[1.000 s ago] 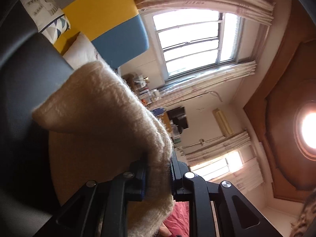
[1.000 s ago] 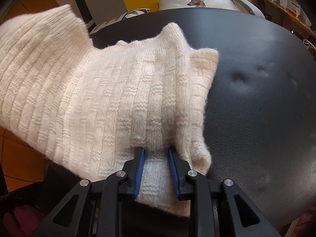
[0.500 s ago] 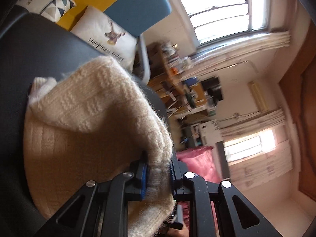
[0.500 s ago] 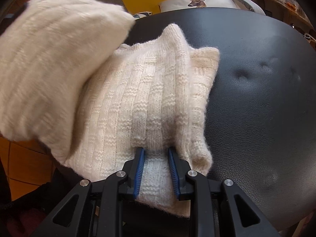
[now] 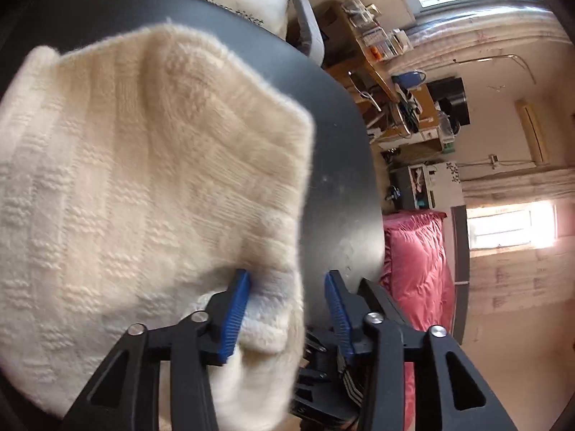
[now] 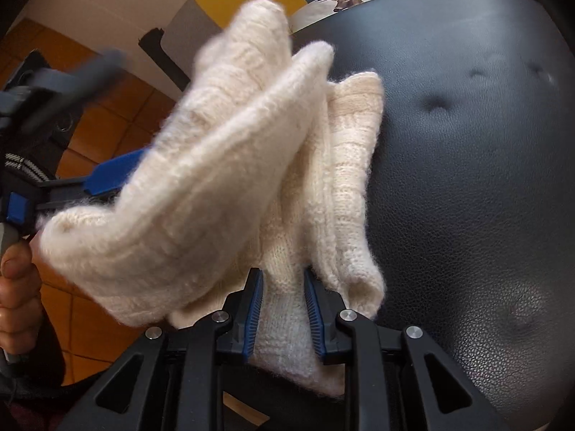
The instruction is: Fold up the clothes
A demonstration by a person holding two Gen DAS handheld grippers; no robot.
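Two grippers work one cream knitted garment [image 6: 230, 165] on a black padded leather surface [image 6: 467, 179].

Change since the earlier frames: the left gripper [image 5: 287, 309] has carried its end of the garment from a raised position across and down, over the part that lies flat. Its jaws have just been opening. In the left wrist view they now stand apart; the knit edge lies against the left-hand pad, and the right-hand pad is clear of the fabric. The pads no longer press on the cloth from both sides. In the right wrist view the carried layer is not yet flat: it arches above the lower layer, with the blue finger [image 6: 107, 176] of the left gripper at its outer end and the person's hand [image 6: 18, 287] below it.

The right gripper [image 6: 284, 309] has not altered its hold. Its jaws are closed on the near edge of the lower layer, pinning that edge close to the surface.

Position of the garment: on the left part of the padded surface, doubled over, its near edge at the right gripper, the upper layer partly in the air.

Assessment: one fold is being released. The upper layer should settle onto the lower one once the left gripper withdraws. Risk: fuzzy knit may cling to the ridged pad and drag the fold out of line.
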